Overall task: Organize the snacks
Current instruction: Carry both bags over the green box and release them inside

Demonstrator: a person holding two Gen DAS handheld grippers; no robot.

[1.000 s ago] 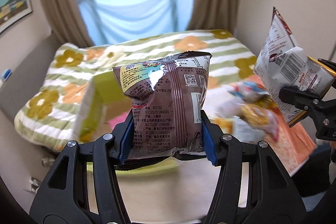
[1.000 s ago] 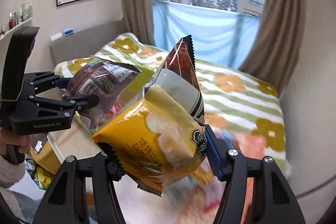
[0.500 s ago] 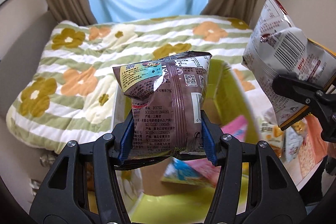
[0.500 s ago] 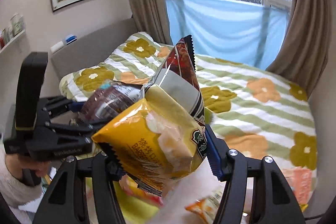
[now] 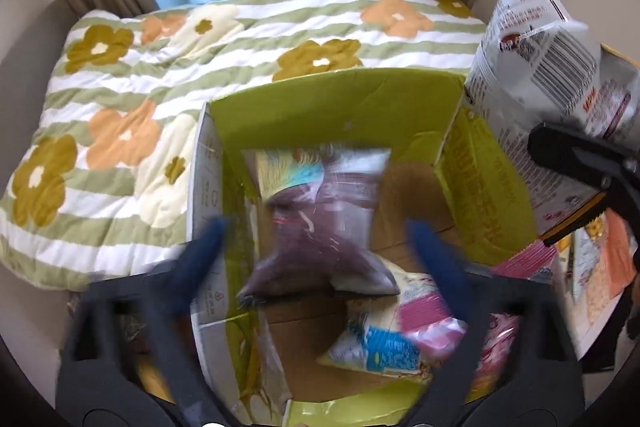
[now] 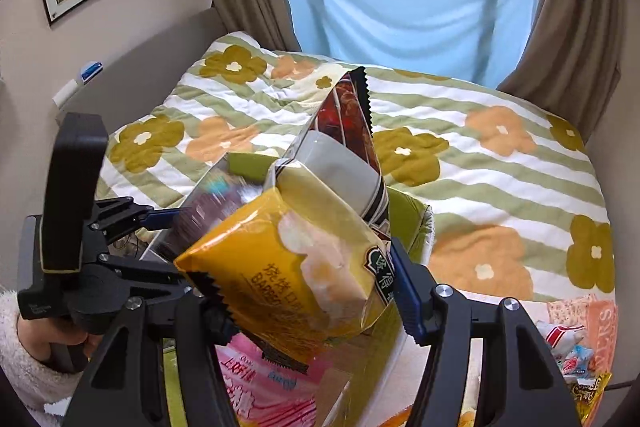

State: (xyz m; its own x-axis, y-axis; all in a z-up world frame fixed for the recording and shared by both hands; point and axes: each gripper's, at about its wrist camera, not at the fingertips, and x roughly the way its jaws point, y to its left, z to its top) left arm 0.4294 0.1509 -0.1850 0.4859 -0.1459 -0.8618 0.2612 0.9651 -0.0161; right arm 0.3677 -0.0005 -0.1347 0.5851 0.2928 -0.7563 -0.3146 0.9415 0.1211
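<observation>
The left gripper [image 5: 316,247] has spread wide and let go — the brown snack bag [image 5: 320,223] now drops into the green box [image 5: 332,103]. The right gripper [image 6: 308,291] stays clamped on the yellow chip bag [image 6: 296,267], just right of the box — next to deposit.

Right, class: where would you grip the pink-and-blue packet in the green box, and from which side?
Probably across its puffed middle, from straight above: the pink-and-blue packet lies flat on the floor of the green box, whose tall walls block sideways approaches.
</observation>
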